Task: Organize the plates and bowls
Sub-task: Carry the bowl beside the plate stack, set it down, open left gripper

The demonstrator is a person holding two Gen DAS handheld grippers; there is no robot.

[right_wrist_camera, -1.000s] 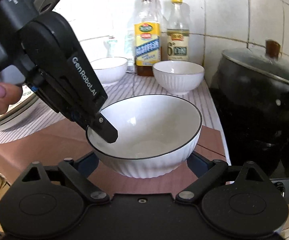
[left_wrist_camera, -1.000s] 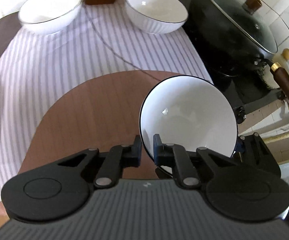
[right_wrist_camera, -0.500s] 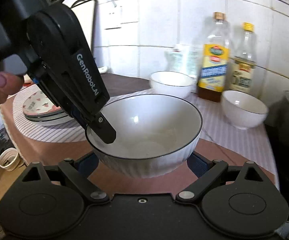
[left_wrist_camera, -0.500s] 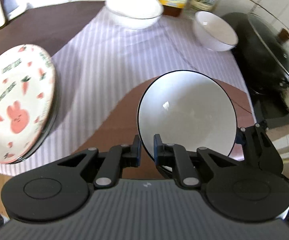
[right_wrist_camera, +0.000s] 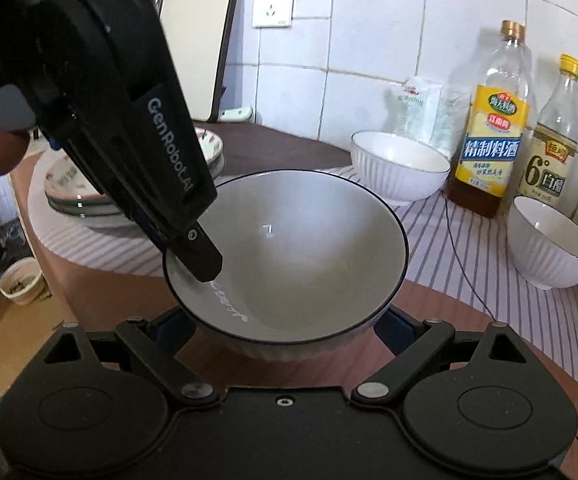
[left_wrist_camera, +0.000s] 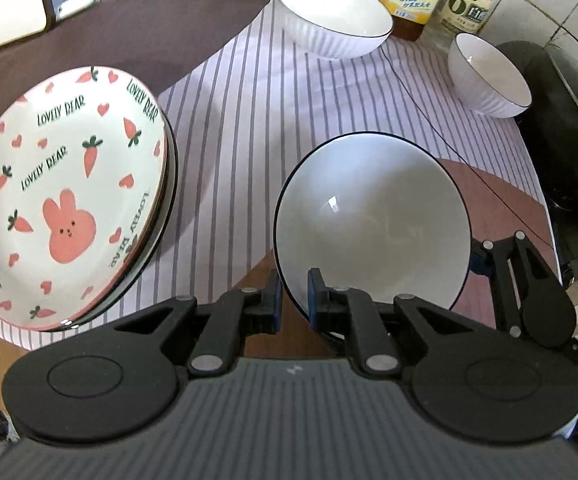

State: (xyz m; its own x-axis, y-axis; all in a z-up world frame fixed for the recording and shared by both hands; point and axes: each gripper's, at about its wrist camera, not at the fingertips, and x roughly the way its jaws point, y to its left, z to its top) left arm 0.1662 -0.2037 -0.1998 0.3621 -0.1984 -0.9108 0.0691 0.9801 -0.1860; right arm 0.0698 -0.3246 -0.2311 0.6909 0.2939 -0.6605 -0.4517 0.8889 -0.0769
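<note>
Left wrist view: stack of white plates [left_wrist_camera: 69,196] at left, pink rabbit, carrots, hearts, "LOVELY BEAR" printed; sits on the purple-striped white cloth [left_wrist_camera: 241,120].
Held bowl: white ribbed ceramic bowl with thin black rim [left_wrist_camera: 373,220], above the brown counter [left_wrist_camera: 505,208]; right of the plates, apart from them.
Left gripper [left_wrist_camera: 292,294]: black, jaws pinched tight on the bowl's rim wall, one pad inside, one outside; points steeply down.
Right gripper [right_wrist_camera: 285,320]: jaws wide, one either side of the same bowl's lower wall; contact unclear.
Right wrist view writing: "GenRobot.AI" on left gripper body.
Far bowls: two white ribbed bowls, [right_wrist_camera: 399,166] and [right_wrist_camera: 551,242], upright on cloth.
Bottles: amber one [right_wrist_camera: 489,120], yellow label, Chinese text; clear one [right_wrist_camera: 551,140], "6°".
Change: plates have come into left view at left; dark wok mostly gone.
</note>
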